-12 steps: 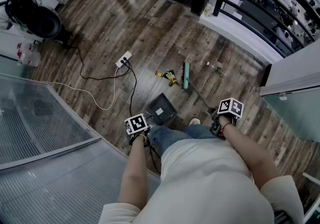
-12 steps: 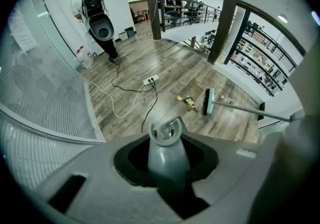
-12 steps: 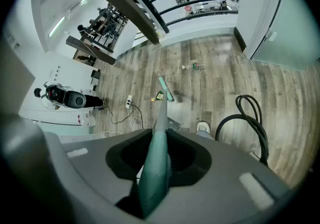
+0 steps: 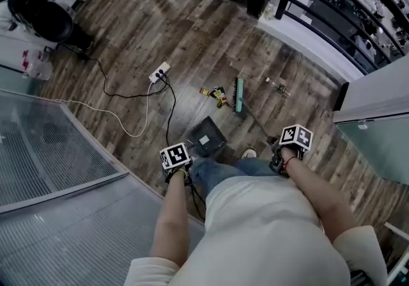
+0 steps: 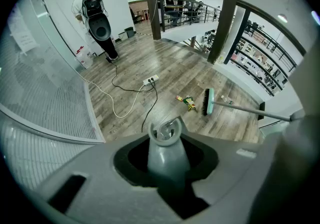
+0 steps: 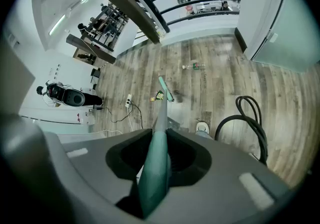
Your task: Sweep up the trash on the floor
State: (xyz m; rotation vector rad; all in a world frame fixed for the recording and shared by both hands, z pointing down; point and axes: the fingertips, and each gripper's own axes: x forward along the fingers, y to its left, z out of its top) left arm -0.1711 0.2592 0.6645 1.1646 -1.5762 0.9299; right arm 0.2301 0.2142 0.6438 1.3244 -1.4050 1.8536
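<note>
- Head view: the left gripper (image 4: 175, 158) sits at lower centre, with a dark dustpan (image 4: 206, 138) just above it on the wooden floor (image 4: 192, 35). The right gripper (image 4: 293, 140) is at centre right. The broom (image 4: 239, 95) has its teal head down in mid-frame, just right of the wrappers (image 4: 217, 96). A smaller scrap (image 4: 278, 88) lies apart, further right. A power strip (image 4: 160, 73) lies to the left of the wrappers.
- Left gripper view: the jaws are clenched around the dustpan's grey handle (image 5: 164, 155) at lower centre. Right of centre, the wrappers and the broom head lie side by side on the boards.
- Right gripper view: the jaws are clamped on the broom's teal handle (image 6: 155, 168), which runs up the frame to the broom head. The wrappers lie just left of that head. A coiled black hose (image 6: 247, 120) lies at the right.
</note>
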